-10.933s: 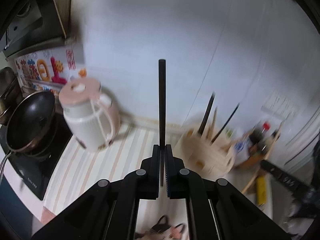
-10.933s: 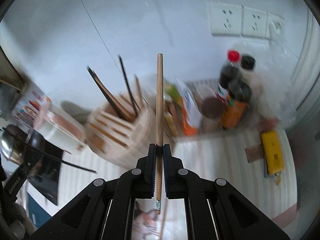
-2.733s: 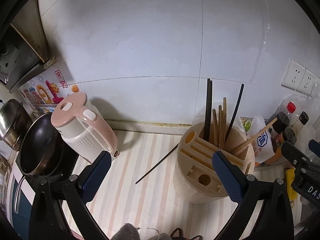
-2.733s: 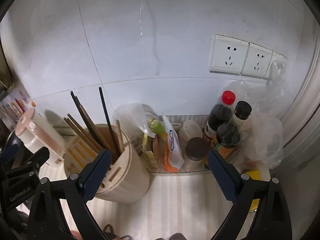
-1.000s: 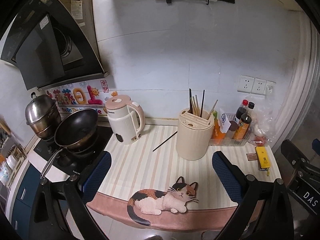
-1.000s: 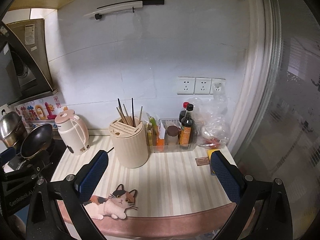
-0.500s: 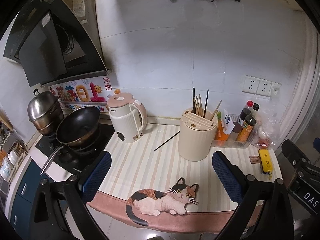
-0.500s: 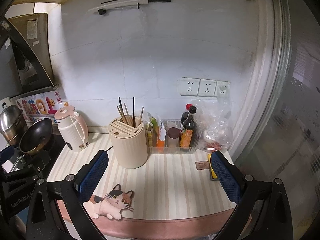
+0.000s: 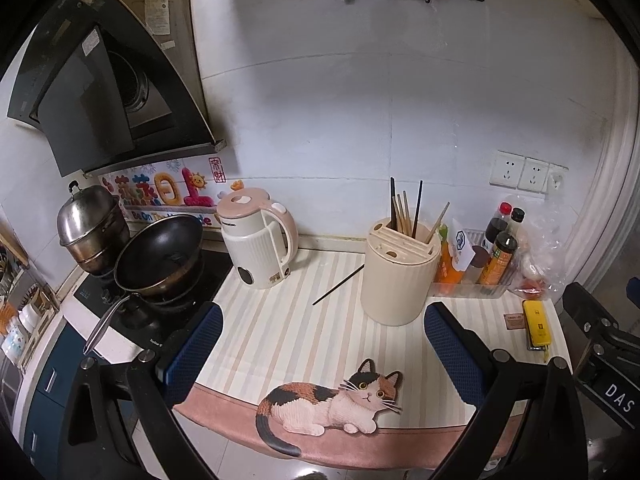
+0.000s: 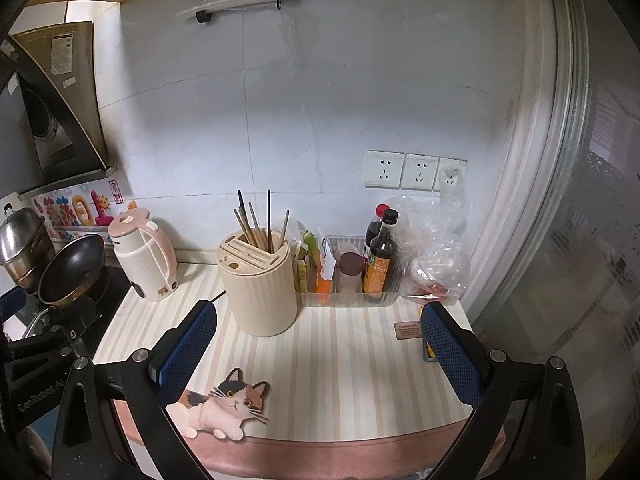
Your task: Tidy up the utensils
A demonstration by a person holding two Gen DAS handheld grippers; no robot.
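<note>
The left tongs (image 9: pixel 320 354) are spread wide and hold nothing, hanging back from the striped bench (image 9: pixel 280 332). The right tongs (image 10: pixel 318 356) are likewise spread wide and empty, just off the left pair's right side; part of their frame shows at the right edge of the left wrist view.

Ahead of both tongs, between their fingers, stands the cream utensil holder (image 9: pixel 398 276) upright on the bench. Several chopsticks (image 9: pixel 404 212), dark and wooden, stand in its back slots; one wooden stick leans toward the right. One black chopstick (image 9: pixel 338 290) lies flat on the bench ahead of the left tongs, slanting from the holder's left flank toward the near left; its far end meets the holder's side.

Left of that, ahead of the left finger, stands a pink-and-white kettle (image 9: pixel 258 242). A tray of bottles (image 10: pixel 380 256) sits just right of the holder. A cat picture (image 9: pixel 336 404) lies on the bench edge nearest the tongs.
</note>
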